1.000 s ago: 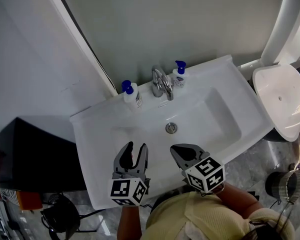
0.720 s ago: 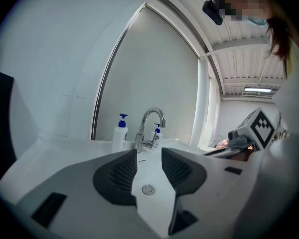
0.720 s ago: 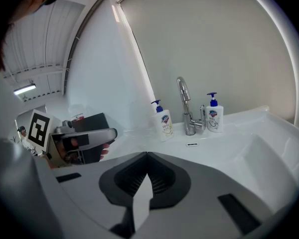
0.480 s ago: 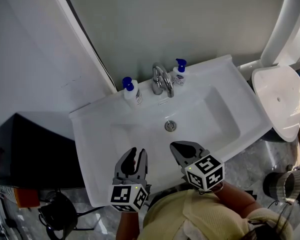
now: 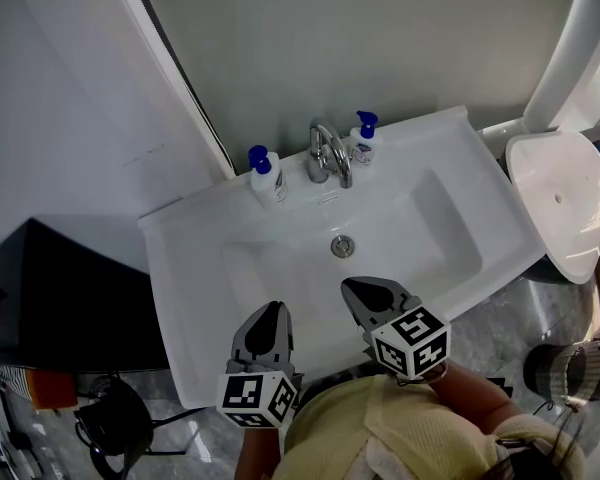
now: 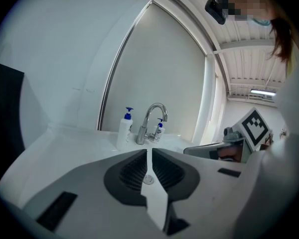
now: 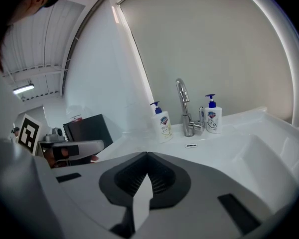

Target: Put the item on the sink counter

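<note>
Looking down on a white sink bench [image 5: 185, 308] with a drain [image 5: 342, 246] in the basin. Got two blue-pump soap bottles, left soap bottle [image 5: 265, 175] and right soap bottle [image 5: 363, 142], upright at the back edge either side of the chrome faucet [image 5: 327, 154], so already on the bench. Can't tell which one counts as the item. Holding the left gripper [image 5: 272, 309] [image 6: 148, 151] over the near rim with jaws that have just been closing, now down to a thin slit, nothing in it. Same deal with the right gripper [image 5: 350, 287] [image 7: 147, 154] just beside it: jaws pinched together, empty
</note>
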The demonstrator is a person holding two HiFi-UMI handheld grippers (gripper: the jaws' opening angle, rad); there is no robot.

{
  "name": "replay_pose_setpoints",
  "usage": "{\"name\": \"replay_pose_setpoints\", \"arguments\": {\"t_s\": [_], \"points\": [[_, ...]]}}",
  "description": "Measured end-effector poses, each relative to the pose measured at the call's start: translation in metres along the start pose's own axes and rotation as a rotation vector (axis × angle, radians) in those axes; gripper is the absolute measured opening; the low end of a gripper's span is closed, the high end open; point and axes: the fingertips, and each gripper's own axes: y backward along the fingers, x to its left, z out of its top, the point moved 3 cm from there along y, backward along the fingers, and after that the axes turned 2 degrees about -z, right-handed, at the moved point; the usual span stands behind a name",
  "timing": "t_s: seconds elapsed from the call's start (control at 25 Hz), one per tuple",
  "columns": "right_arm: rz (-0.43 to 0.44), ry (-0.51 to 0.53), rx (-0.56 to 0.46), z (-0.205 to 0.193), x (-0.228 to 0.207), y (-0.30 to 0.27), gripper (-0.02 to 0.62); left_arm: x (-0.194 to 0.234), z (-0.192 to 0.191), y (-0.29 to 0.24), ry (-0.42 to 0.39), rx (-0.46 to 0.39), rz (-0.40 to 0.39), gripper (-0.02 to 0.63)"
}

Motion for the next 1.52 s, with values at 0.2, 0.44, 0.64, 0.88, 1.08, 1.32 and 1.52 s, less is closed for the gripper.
{"name": "replay_pose_setpoints", "arguments": {"t_s": [0.2,0.44,0.64,0.88,1.08,1.32,1.52], "points": [[-0.003,0.000,-0.006,0.000,0.000,0.000,0.021,0.002,-0.012,0.000,0.006,0.038,0.018,0.054],[-0.002,-0.005,-0.022,0.001,-0.001,0.002,0.021,-0.001,-0.017,-0.003,0.002,0.052,0.013,0.051],[0.008,-0.004,-0.021,0.001,0.001,0.002,0.021,-0.002,-0.019,-0.004,-0.004,0.070,0.014,0.044],[0.020,-0.005,-0.012,0.001,0.004,0.000,0.021,-0.003,-0.018,-0.006,-0.016,0.079,0.003,0.044],[0.020,0.002,-0.005,0.000,0.005,-0.001,0.021,-0.004,-0.018,-0.007,-0.024,0.081,-0.001,0.044],[0.020,0.001,-0.003,0.000,0.004,-0.002,0.021,-0.004,-0.017,-0.008,-0.029,0.082,-0.007,0.044],[0.023,0.004,0.004,0.000,0.004,-0.004,0.021,-0.003,-0.017,-0.010,-0.029,0.086,-0.006,0.044]]}}
